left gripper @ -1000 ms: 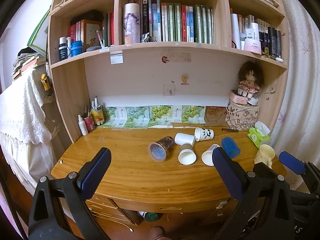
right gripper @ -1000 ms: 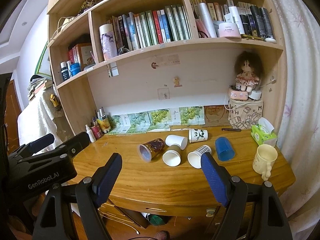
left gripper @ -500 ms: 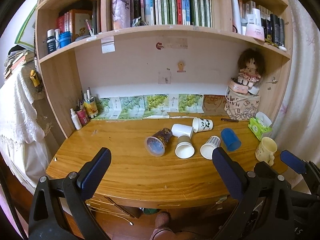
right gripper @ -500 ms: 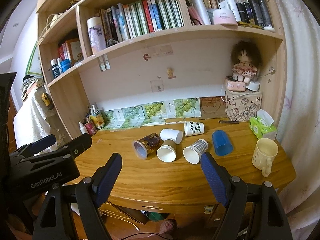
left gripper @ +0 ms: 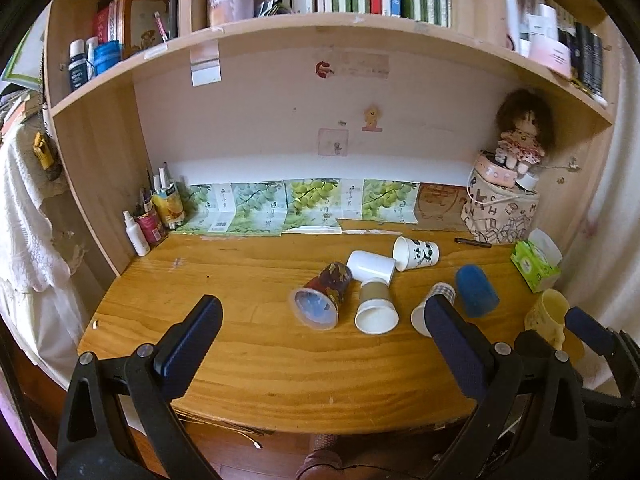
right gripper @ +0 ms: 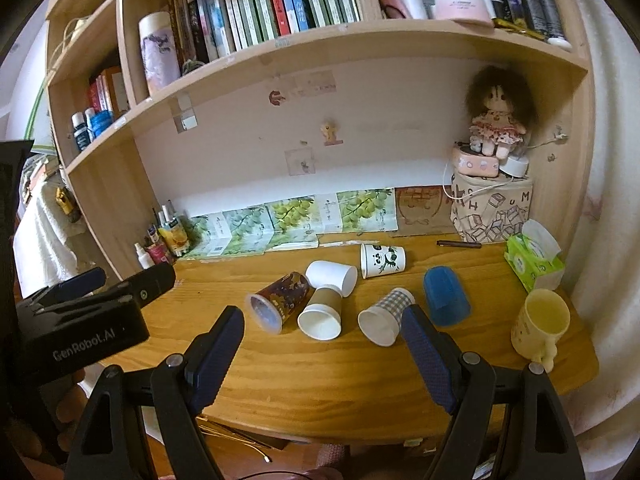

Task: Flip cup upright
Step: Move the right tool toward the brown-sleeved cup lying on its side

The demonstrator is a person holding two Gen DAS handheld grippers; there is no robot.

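Left gripper [left gripper: 322, 338]: jaws wide, empty. Right gripper [right gripper: 322, 344]: wide, empty. Ahead of both, tipped paper cups [right gripper: 320, 314] lie on desk [right gripper: 320, 384]. Judged light, crushable; pinch mid-wall gently.

Six cups [right gripper: 320, 312] lying clustered mid-desk [right gripper: 320, 376]; mug [right gripper: 540, 326] upright right; tissue box [right gripper: 534, 260] behind mug.

1. A wooden desk [left gripper: 248, 364] sits inside a wooden bookshelf unit [right gripper: 108, 196].
2. The unit's white back panel [left gripper: 256, 128] carries small stickers.
3. Books [right gripper: 280, 8] fill the upper shelf.
4. A pale curtain [right gripper: 612, 208] hangs at right.
5. Dark wood floor [left gripper: 256, 460] shows below the desk.
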